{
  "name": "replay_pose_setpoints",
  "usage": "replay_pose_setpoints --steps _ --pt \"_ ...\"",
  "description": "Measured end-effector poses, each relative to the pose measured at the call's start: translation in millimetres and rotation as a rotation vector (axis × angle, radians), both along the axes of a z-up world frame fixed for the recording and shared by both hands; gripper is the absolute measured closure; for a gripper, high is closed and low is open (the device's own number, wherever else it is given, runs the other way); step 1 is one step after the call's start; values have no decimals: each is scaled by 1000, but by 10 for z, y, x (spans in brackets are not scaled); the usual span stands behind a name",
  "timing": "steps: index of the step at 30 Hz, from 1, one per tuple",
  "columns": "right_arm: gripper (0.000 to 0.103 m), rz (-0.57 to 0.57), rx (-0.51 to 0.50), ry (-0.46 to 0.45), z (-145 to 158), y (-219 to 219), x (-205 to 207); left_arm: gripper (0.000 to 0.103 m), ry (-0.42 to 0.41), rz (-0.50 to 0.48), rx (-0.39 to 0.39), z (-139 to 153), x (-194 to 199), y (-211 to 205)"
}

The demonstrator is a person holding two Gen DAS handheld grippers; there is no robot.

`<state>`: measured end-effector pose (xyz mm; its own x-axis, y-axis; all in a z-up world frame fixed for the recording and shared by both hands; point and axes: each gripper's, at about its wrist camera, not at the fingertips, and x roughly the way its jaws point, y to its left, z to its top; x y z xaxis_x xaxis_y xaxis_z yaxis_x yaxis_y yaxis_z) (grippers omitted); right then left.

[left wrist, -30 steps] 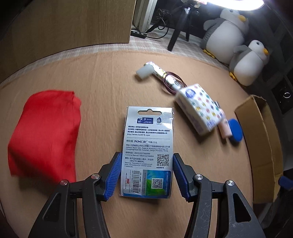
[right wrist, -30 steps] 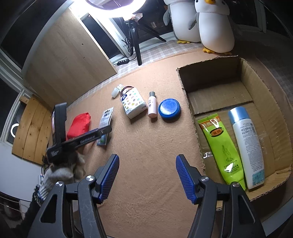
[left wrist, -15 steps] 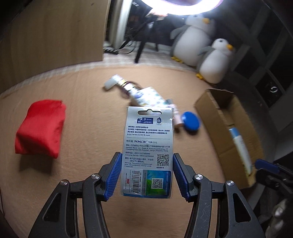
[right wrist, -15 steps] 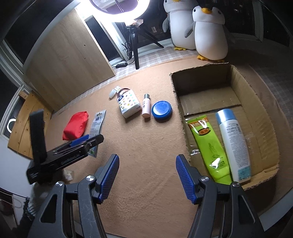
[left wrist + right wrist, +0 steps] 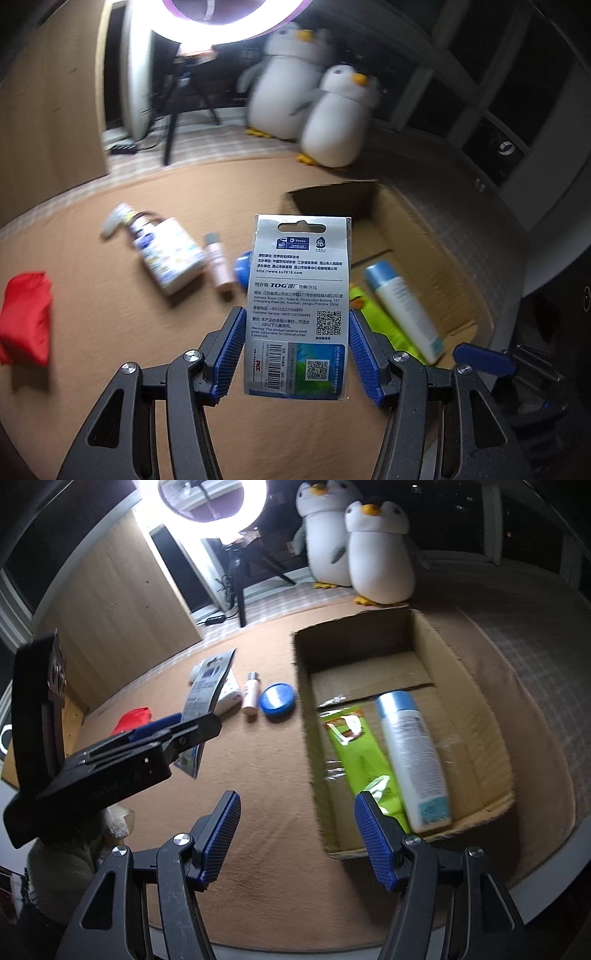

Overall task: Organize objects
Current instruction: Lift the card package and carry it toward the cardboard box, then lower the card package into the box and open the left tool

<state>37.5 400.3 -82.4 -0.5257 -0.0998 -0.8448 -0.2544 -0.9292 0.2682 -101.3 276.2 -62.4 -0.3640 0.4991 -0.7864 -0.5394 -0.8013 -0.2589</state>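
A: A ring light [image 5: 212,502] glares over the tan worktop [image 5: 258,775]; the left tool [image 5: 297,354] grips a carded packet [image 5: 301,295] in the air, short of the cardboard box [image 5: 476,716].

B: So mid-carry, seemingly. Next it must clear the box's wall, then release.

A: The box holds a green tube [image 5: 360,753] and white bottle [image 5: 412,753] (side by side). The right tool [image 5: 297,834] gapes, empty.
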Motion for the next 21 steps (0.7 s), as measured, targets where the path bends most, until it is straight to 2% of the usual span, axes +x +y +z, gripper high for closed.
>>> replay_pose_setpoints --steps 5,10,21 --pt "42 -39 46 -8 -1 152 144 44 6 -70 -6 -6 87 456" --pt "42 -82 46 -18 -32 322 299 44 2 -124 -15 -65 144 850" --pt "42 -148 35 -38 -103 543 438 44 -30 -185 -33 -224 185 1278"
